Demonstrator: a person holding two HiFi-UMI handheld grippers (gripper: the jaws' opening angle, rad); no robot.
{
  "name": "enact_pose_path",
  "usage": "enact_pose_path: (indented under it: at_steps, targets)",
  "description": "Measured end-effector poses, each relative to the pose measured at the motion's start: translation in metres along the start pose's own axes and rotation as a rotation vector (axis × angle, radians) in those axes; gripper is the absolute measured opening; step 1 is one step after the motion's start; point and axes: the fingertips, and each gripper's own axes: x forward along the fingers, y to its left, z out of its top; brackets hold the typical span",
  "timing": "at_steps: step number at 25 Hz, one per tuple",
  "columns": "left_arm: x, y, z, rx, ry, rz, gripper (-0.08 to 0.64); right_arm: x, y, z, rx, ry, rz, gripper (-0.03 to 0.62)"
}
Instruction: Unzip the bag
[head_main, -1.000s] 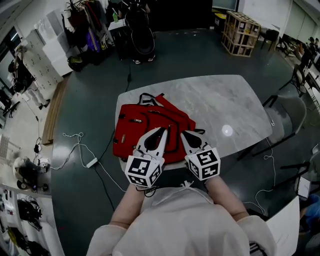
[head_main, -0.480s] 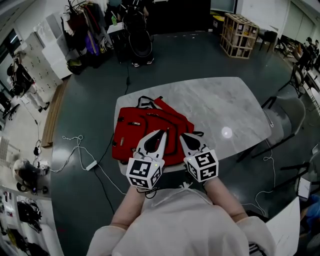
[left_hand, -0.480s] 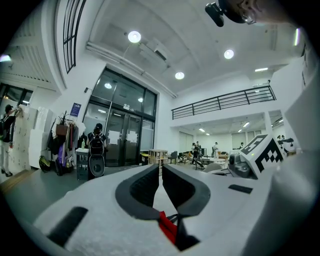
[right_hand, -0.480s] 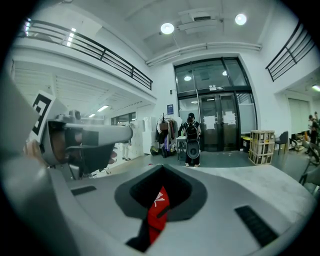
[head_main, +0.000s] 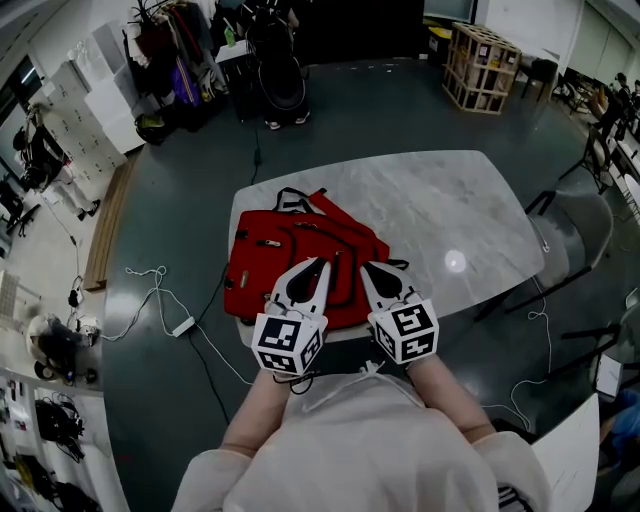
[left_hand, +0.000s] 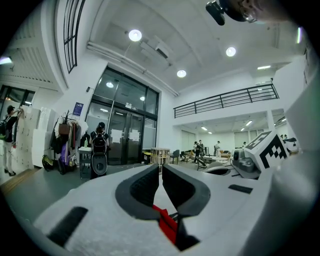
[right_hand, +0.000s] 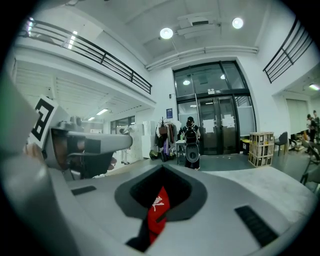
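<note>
A red backpack (head_main: 300, 250) with black zippers lies flat on the left half of the marble table (head_main: 450, 205). My left gripper (head_main: 320, 263) hovers over the bag's near edge, its jaws together with only a thin slit between the pads. Just beside it, my right gripper (head_main: 368, 268) also hangs over the bag's near edge with its tips meeting. In the left gripper view a strip of red bag (left_hand: 167, 225) shows low behind the jaws (left_hand: 160, 167). In the right gripper view a red tab with a white logo (right_hand: 157, 210) shows in the hollow behind the tips (right_hand: 162, 169); whether it is pinched is unclear.
A grey chair (head_main: 585, 225) stands off the table's right end. White cables (head_main: 165, 300) trail on the floor to the left. A wooden crate (head_main: 483, 65), a black stroller (head_main: 280, 70) and a clothes rack (head_main: 170, 50) stand at the back.
Only the head camera shifted slightly. Both grippers keep their place over the bag's near edge, and the bag has not moved.
</note>
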Motion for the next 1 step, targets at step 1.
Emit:
enact_pose_path:
  at_steps: [1]
  targets:
    - [-0.0003, 0.0013, 0.0002, -0.002, -0.004, 0.004, 0.023, -0.0002, -0.0003, 0.0015, -0.003, -0.007, -0.004, 0.028]
